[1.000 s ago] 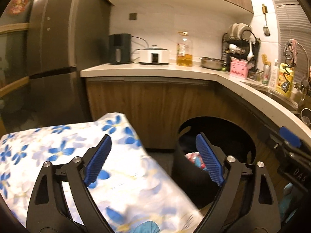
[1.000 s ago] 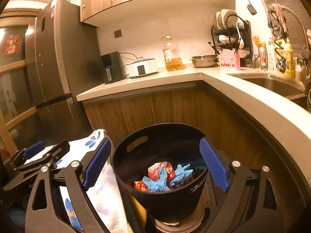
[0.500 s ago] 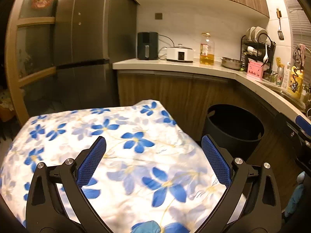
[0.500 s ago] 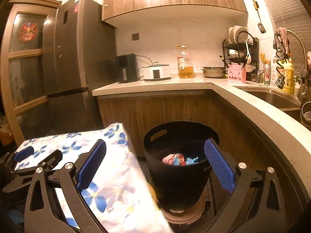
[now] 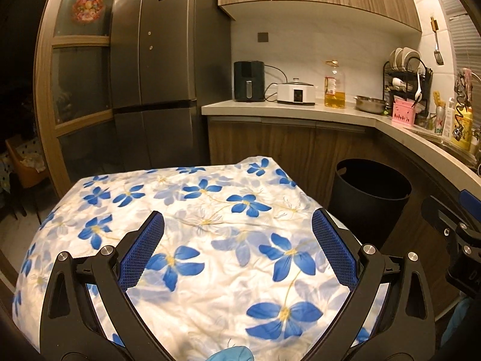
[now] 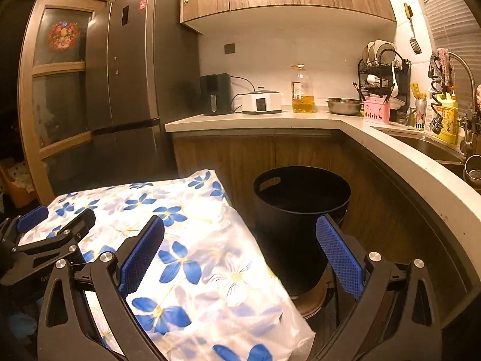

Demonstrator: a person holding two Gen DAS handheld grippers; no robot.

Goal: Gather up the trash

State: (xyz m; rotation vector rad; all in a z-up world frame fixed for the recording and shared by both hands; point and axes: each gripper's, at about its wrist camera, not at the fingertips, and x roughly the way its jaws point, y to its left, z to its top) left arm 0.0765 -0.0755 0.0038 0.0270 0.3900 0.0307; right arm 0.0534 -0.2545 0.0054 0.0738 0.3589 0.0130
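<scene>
Clearly the biggest things are the tall dark steel refrigerator [image 5: 168, 69] and the pale L-shaped kitchen counter [image 6: 300, 118] over its wood-grain cabinets [image 6: 240, 153]. Next in size is the table under a white cloth with blue flowers [image 5: 210, 210], which fills the lower part of both views. No trash lies on the part of the cloth that shows. On the floor, just beside the table and in front of the cabinets, stands the round black plastic trash bin [image 6: 300, 210] with a cut-out handle. From this angle its inside is dark, so I cannot tell what is in it.

The left gripper [image 5: 239, 246] hangs above the cloth with its blue pads spread wide and nothing between them. The right gripper [image 6: 240, 257] is also spread wide and empty, with one finger over the table edge and the other in front of the bin.

I judge that the step in hand is the gap between a drop into the bin and the next pickup. The next move calls for finding another piece of trash, and none is visible now.
</scene>
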